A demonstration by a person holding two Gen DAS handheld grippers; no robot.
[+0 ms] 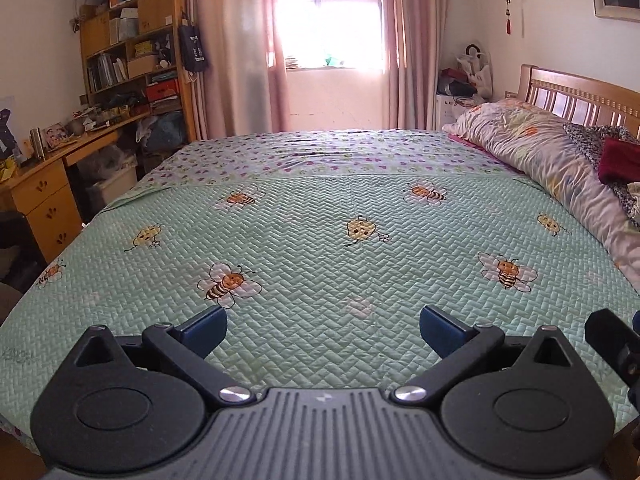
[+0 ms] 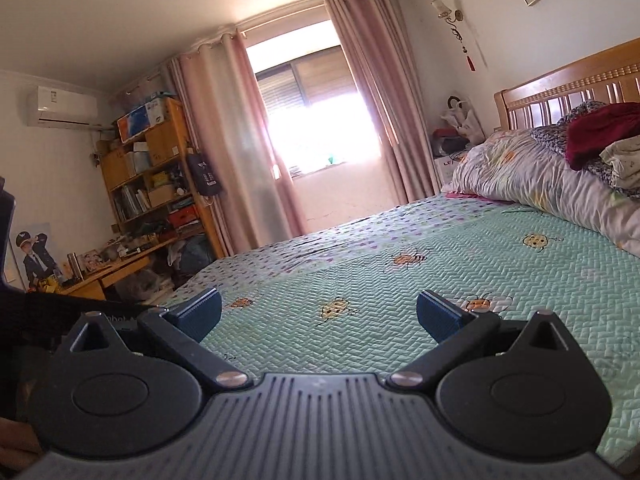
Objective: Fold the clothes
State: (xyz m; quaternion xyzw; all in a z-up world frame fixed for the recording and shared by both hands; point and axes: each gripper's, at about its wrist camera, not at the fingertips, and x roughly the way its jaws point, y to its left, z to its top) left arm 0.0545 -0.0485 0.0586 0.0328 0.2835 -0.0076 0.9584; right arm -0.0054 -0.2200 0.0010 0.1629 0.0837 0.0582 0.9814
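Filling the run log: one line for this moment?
stage: pre-grasp | left gripper: open, empty | right gripper: open, empty | clothes pile: untouched by headboard

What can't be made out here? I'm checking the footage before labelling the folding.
- Clothes pile: right wrist view, cut off by the right edge; garment types unclear.
- Same pile, left wrist view: mostly beyond the edge.
- Right gripper and left gripper: open, empty.
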